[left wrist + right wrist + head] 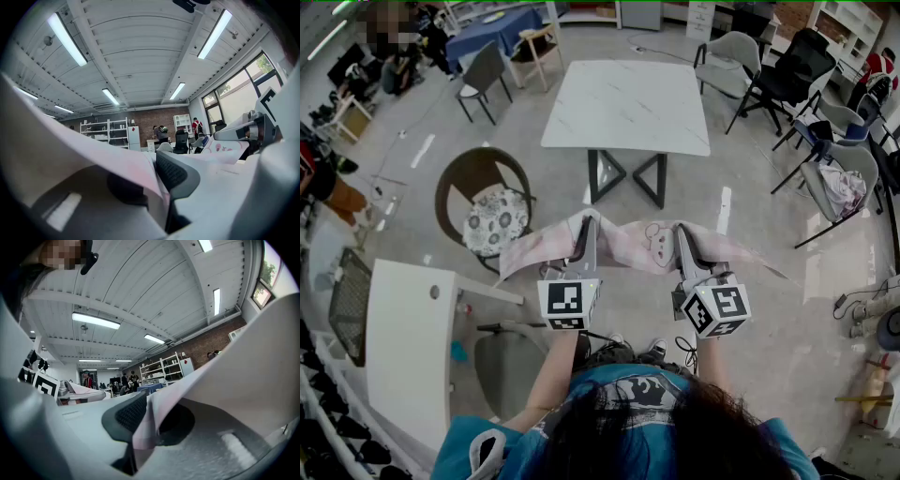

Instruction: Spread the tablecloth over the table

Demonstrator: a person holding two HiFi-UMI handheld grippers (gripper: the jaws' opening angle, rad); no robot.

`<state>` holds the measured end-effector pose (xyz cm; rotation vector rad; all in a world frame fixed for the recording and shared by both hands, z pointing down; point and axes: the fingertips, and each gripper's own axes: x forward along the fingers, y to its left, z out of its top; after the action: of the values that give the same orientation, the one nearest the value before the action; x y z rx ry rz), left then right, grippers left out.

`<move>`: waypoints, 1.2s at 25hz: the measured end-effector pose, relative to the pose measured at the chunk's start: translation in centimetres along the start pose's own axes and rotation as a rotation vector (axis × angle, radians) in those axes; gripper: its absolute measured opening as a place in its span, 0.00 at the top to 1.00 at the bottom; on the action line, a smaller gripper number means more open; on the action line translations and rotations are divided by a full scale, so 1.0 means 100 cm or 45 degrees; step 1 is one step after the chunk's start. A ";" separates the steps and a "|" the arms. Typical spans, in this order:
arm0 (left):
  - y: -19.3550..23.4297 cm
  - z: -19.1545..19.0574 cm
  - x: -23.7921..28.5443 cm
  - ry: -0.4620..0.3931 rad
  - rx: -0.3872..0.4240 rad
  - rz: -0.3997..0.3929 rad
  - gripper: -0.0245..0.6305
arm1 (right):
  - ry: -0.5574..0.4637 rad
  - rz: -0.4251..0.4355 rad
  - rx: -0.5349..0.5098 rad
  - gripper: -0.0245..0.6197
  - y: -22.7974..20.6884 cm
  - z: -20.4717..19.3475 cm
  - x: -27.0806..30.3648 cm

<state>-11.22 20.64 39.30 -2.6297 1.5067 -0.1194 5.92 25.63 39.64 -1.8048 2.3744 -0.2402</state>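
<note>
- A person is holding the left gripper (590, 221) and the right gripper (682, 231) side by side, each gripping a pink tablecloth (642, 246) that is sagging between and beyond them.
- A white marble-topped table (628, 103) is standing just beyond the cloth.
- A round chair (484, 208) with a flowered cushion is sitting to the left.

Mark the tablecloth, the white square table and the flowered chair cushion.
tablecloth (637, 246): head view, on its printed middle stretch.
white square table (628, 103): head view, on the bare middle of its top.
flowered chair cushion (495, 221): head view, on the cushion's centre.
</note>
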 end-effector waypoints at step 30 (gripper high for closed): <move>-0.086 0.019 0.010 -0.005 -0.006 0.067 0.85 | -0.033 0.111 0.058 0.89 -0.077 0.026 -0.048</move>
<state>-3.18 24.21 38.53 -2.5899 1.5749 -0.1062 15.02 28.09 38.87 -1.6701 2.4024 -0.2571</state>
